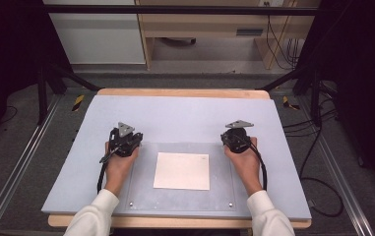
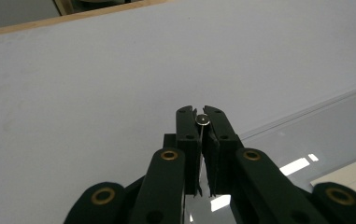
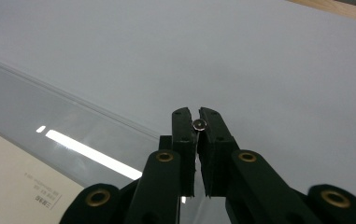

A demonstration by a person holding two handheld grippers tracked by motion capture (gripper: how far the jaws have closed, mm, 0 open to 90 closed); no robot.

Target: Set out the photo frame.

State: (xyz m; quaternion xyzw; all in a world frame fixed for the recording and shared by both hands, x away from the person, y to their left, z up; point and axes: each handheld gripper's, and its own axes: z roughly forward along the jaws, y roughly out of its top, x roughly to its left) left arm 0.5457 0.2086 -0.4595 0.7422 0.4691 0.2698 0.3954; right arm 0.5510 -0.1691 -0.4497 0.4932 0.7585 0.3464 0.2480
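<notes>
White paper lies flat at the lower centre of the high view, under or on a clear plate that has small studs at its near corners; I cannot tell which. The sheet sits square, between the two hands and touched by neither. Left tool rests at the plate's upper-left corner, right tool at its upper-right corner. In each gripper view the jaws stand clenched, tips nearly meeting around a small round stud, with no paper between them. Grey mat covers the worktop beyond.

To start well, I judge each tool should release its jaws first, then come in low toward a near edge or corner of the sheet. Thin paper on a slick plate will likely slide rather than lift, so one tool should pin it while the other works an edge up.
</notes>
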